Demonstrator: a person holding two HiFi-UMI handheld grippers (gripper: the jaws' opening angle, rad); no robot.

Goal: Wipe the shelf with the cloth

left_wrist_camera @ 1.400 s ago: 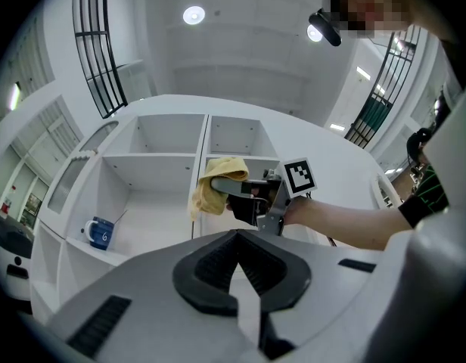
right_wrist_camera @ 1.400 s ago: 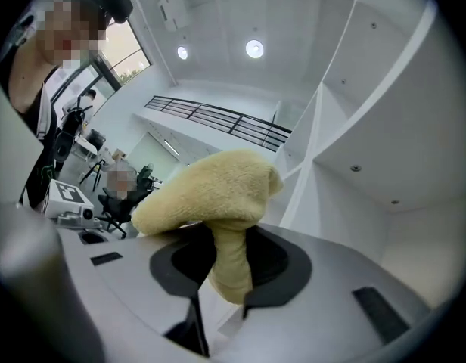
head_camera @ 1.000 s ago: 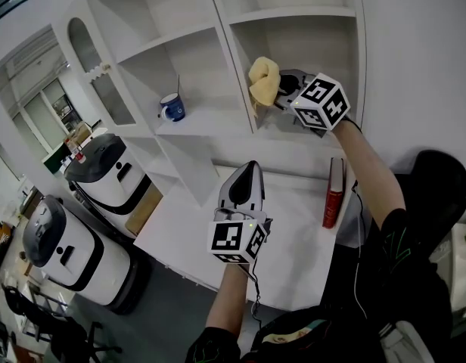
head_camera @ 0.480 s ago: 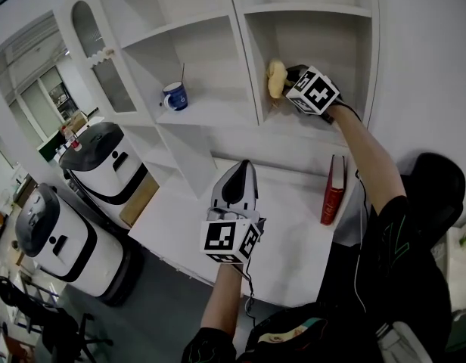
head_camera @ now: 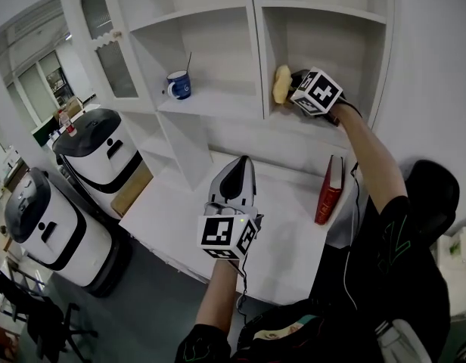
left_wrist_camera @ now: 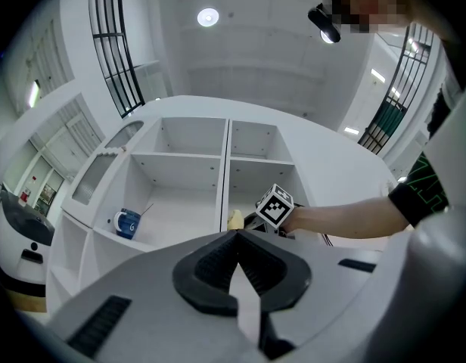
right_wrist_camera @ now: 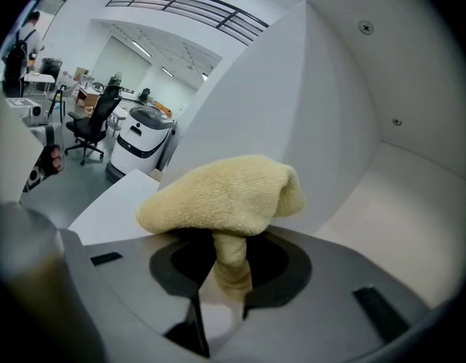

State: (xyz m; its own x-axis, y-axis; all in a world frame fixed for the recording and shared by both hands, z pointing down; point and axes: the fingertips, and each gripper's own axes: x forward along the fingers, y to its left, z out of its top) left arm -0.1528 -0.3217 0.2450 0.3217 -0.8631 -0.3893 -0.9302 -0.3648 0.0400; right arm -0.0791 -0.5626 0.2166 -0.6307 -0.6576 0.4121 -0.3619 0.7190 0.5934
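Head view: the white shelf (head_camera: 218, 106) stands at the back of a white desk (head_camera: 180, 214). The right gripper (head_camera: 292, 91) is extended into the lower right compartment, holding a yellow cloth (head_camera: 281, 84) close to the upright divider (head_camera: 259, 66); contact between cloth and divider cannot be confirmed. The cloth is clear of the compartment floor. A blue mug (head_camera: 178, 85) stands in the adjoining compartment to the left. A red book (head_camera: 328, 190) stands upright on the desk below the right arm. The left gripper (head_camera: 243, 160) is held over the desk, well apart from the shelf. Two white wheeled machines (head_camera: 93, 157) stand on the floor to the left. Left gripper view: the fingers (left_wrist_camera: 210, 262) are brought together at the tips with nothing between them. Beyond them the shelf (left_wrist_camera: 180, 203) is seen, with the mug (left_wrist_camera: 128, 223) at lower left and the cloth (left_wrist_camera: 234, 220) just beside the right gripper's marker cube (left_wrist_camera: 275, 205). Right gripper view: the fingers (right_wrist_camera: 272, 267) are clamped on a bunched fold of the cloth (right_wrist_camera: 222, 199), the rest of which mushrooms out above them. The divider (right_wrist_camera: 240, 104) rises behind the cloth and the compartment floor (right_wrist_camera: 384, 203) lies to the right.
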